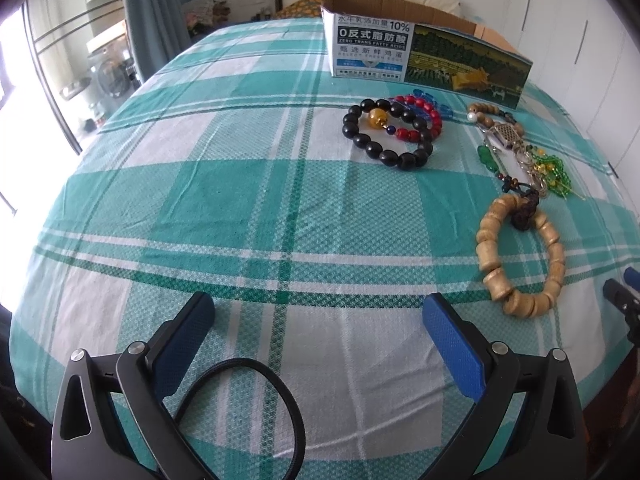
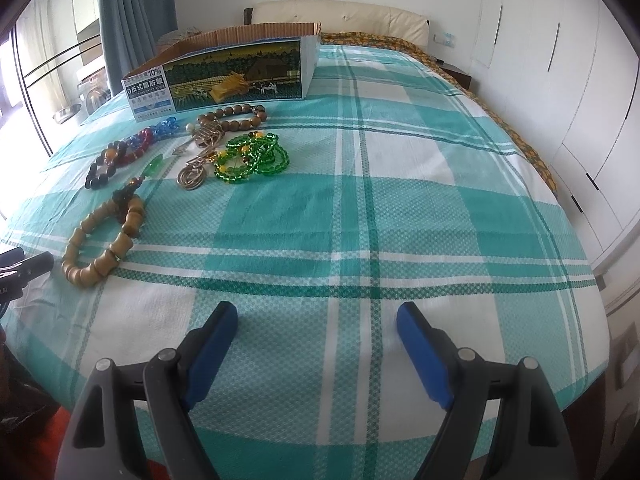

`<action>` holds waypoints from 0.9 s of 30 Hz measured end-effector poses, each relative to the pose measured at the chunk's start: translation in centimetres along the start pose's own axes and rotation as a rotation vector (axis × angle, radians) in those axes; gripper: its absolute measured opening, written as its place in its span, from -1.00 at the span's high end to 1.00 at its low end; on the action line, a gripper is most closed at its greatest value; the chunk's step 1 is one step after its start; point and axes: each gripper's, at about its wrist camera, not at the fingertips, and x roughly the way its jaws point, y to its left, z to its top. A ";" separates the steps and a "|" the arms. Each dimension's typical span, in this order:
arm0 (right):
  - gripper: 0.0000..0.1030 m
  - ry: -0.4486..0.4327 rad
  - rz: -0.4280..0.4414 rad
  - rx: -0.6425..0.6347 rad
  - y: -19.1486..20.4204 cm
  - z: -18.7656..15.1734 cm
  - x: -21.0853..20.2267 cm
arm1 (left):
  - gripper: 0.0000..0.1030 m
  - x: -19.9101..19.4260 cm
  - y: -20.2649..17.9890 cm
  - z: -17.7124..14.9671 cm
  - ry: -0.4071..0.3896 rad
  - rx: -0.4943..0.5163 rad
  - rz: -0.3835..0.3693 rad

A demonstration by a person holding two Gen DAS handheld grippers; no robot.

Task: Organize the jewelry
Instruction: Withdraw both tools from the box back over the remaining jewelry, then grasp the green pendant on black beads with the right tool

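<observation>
- Left wrist view: left gripper (image 1: 318, 312) jaws spread wide, nothing between the pads, hovering over the checked bedspread (image 1: 240, 184).
- Wooden bracelet (image 1: 520, 254) lies ahead and to its right, flat, no real long axis; the near arc is the easiest bite.
- Black bead bracelet (image 1: 388, 132) sits farther ahead, overlapping the red bead bracelet (image 1: 424, 118). Cardboard box (image 1: 424, 56) is beyond both, top open.
- Box text reads "10%", "ZERO TRANS FATTY ACIDS", "SELECT FRESH EGGS" plus Chinese print.
- Right wrist view: right gripper (image 2: 318, 318) also open and empty.
- All jewelry lies ahead-left of it; wooden bracelet (image 2: 104, 240) nearest, green beads (image 2: 252, 156) and a gold-coloured chain (image 2: 196, 172) farther on, box (image 2: 224, 72) behind.
- Judgement: the left gripper looks slightly nearer the wooden bracelet, though it lies between both.
</observation>
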 end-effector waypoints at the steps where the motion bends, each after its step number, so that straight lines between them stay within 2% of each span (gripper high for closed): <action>1: -0.65 -0.007 0.002 -0.004 0.0 -0.1 0.0 | -0.99 0.0 0.0 0.0 0.000 0.000 0.000; 8: -0.66 -0.045 0.013 -0.017 0.0 -0.6 -0.4 | -0.99 0.0 0.0 -0.1 -0.010 0.008 -0.006; 18: -0.66 -0.039 0.014 -0.012 0.0 -0.5 -0.3 | -0.99 -0.1 -0.1 0.0 0.004 0.019 -0.027; 27: -0.66 0.005 0.029 -0.021 -0.2 0.0 -0.1 | -0.99 -0.8 0.3 0.4 0.010 -0.041 -0.143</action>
